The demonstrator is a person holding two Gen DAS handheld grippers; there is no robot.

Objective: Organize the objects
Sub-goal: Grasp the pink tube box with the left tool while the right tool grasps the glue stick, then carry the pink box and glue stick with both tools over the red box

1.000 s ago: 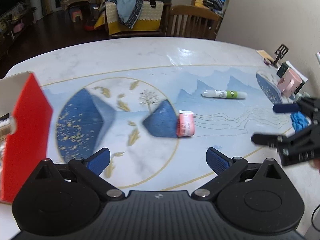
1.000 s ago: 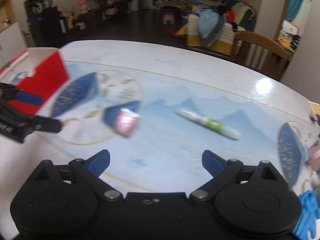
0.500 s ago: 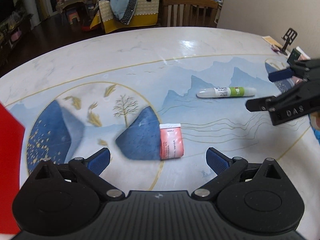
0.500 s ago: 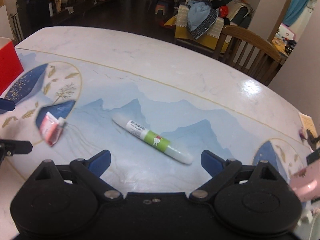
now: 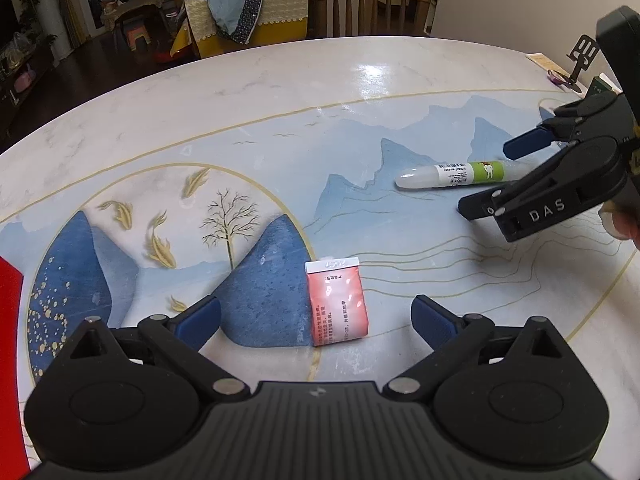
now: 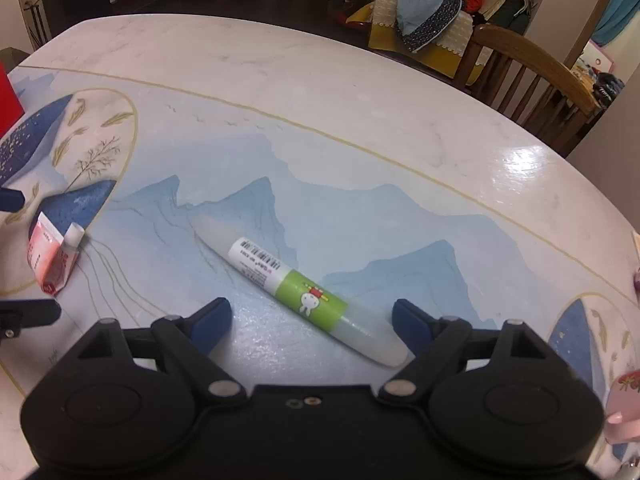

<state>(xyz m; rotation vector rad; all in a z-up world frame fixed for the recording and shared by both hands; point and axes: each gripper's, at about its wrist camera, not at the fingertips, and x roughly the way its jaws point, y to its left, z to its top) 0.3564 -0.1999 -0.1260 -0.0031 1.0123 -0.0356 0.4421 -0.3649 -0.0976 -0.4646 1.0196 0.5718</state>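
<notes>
right tongs (image 6: 310, 318) closing, not yet gripping glue pen (image 6: 298, 286); left tongs (image 5: 316, 316) open over pink sachet (image 5: 338, 302). i judge pen light, slick, rolls: pinch mid-barrel.

left gripper (image 5: 316, 318): it is lower and closer to the pink tube (image 5: 338, 302), which now lies between its open fingers.
right gripper (image 6: 311, 318): it is down over the glue pen (image 6: 298, 290), and its jaws have just been closing a bit, with the pen's end between them, not squeezed.
red box (image 5: 10, 320): only an edge shows at the left now.
</notes>
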